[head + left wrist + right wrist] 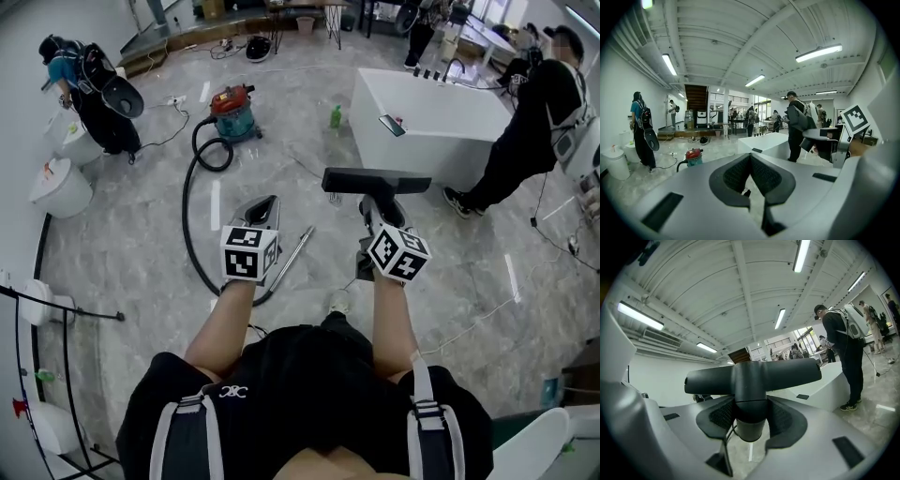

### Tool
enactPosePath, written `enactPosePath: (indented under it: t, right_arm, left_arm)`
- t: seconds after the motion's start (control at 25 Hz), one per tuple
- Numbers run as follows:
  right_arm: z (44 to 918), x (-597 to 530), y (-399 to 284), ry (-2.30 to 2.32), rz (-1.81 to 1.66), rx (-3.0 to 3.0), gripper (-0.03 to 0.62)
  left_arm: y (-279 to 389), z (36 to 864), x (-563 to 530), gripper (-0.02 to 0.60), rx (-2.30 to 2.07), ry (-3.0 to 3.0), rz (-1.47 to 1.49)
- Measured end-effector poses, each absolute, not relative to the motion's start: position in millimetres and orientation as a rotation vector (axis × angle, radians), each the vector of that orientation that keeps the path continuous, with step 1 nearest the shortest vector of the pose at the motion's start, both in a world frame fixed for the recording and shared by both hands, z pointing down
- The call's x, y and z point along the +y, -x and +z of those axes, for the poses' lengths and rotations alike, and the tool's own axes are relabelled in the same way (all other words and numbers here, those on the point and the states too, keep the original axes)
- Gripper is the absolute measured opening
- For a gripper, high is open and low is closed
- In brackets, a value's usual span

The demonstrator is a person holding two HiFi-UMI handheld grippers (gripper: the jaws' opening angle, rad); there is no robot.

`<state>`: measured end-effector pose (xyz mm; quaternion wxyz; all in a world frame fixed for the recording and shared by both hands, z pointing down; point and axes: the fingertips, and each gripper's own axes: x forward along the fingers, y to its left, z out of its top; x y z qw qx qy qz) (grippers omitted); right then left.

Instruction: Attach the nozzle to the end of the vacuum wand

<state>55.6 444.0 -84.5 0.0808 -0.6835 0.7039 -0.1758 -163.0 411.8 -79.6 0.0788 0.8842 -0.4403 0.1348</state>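
The right tool [750, 418] pinches the black nozzle [752, 376] by its neck, with the wide head crosswise past the jaws. The left tool [751, 171] is pressed together and empty. The silver wand [292, 255] lies on the floor [141, 216] between the two tools.

The left forearm [223, 323] and right forearm [394, 319] reach forward side by side. The left hand-held gripper [262, 210] has its jaws pressed together, empty. The right hand-held gripper [382, 214] clamps the nozzle [375, 180] by its neck.
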Motion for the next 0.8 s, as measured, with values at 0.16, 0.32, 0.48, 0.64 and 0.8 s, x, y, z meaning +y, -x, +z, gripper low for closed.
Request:
enactPosePath:
  t: [0.16,0.32,0.48,0.64,0.8]
  right_arm:
    - [-89,392,-107,2.031,-0.539,2.127,0.201]
    - [-88,346,-151,2.014,-0.548,2.153,0.201]
    - [-93,299,-188,1.976,-0.531,2.191,0.201]
    - [-94,258,-209,1.936,-0.533,2.237,0.201]
    - [-92,228,-216,1.903,-0.54,2.282,0.201]
  left_arm:
    - [109,-85,361,0.006,-1.325,-2.638,0.417]
    - [62,-87,314,0.006,-1.335,-2.631,0.415]
    - [22,-90,271,0.006,-1.365,-2.626,0.385]
    - [-3,-90,234,0.006,-1.392,-2.612,0.378]
    - [-9,-83,210,0.006,-1.424,-2.572,0.385]
